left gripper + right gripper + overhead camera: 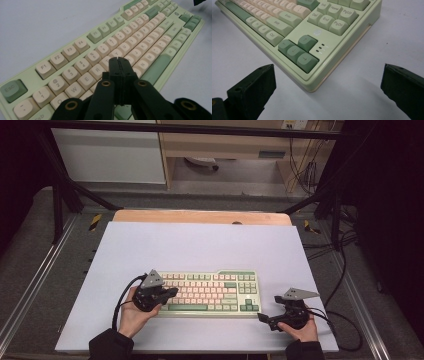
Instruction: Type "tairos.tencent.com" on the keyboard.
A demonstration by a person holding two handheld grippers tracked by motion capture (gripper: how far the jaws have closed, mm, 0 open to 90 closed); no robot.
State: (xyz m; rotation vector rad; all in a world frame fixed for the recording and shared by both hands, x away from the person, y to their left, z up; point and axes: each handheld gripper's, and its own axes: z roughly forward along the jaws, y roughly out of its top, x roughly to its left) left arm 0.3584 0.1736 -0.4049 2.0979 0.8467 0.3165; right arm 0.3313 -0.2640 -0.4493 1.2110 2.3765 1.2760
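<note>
Left gripper [119,60] jaws pressed together over keyboard [210,292] keys; right gripper [265,319] jaws wide apart beside its corner.

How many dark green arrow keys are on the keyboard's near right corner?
4: on the keyboard, the up arrow key sits behind a front row of the left arrow key, down arrow key and right arrow key. None looks hidden.

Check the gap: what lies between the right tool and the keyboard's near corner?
Only bare white table separates the open right tool from the keyboard corner, as the right gripper view shows.
</note>
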